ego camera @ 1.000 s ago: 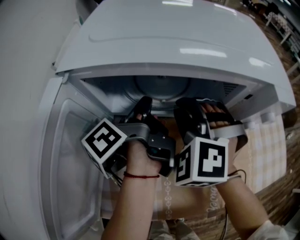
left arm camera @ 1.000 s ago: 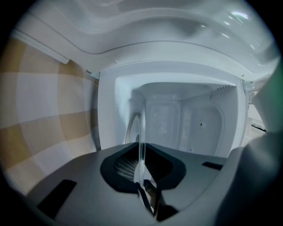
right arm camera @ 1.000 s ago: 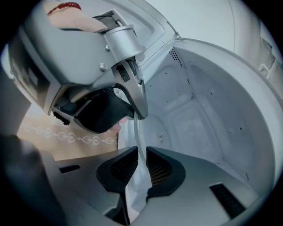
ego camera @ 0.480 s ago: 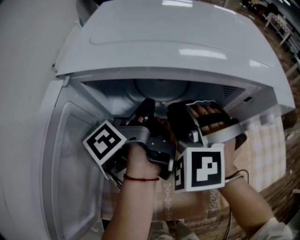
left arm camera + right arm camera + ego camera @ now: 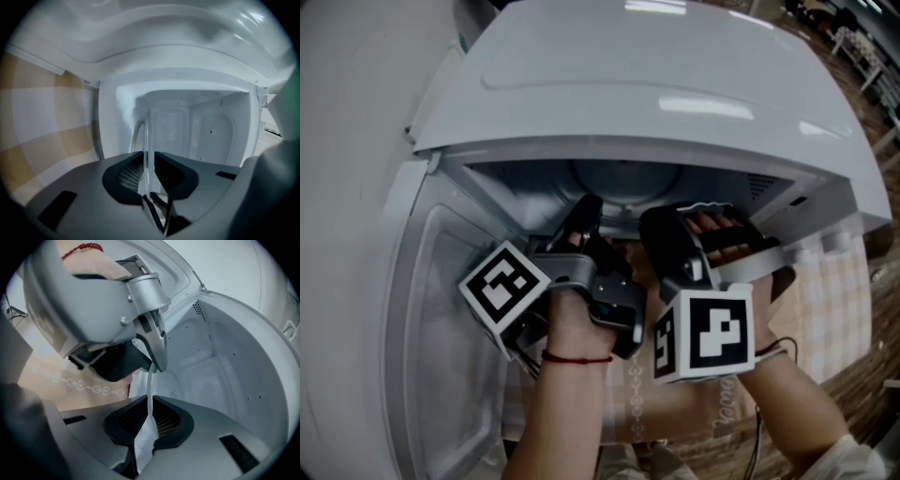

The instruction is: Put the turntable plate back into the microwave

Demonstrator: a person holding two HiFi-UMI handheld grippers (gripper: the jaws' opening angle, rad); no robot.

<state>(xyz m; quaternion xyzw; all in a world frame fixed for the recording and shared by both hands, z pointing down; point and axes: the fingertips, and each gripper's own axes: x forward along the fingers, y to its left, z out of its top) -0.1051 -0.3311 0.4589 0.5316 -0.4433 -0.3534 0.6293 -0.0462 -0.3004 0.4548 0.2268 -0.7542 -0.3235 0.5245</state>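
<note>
The left tongs (image 5: pixel 148 161) were clamped on the rim of the plate (image 5: pixel 145 136). The right tongs (image 5: pixel 150 404) had just been closing and gripped the same rim nearby. The plate was held at the mouth of the microwave (image 5: pixel 656 94), not yet seated. Judgement: clear glass, so stiff, heavy, slippery and breakable. Grip the rim firmly at two spaced points.
</note>
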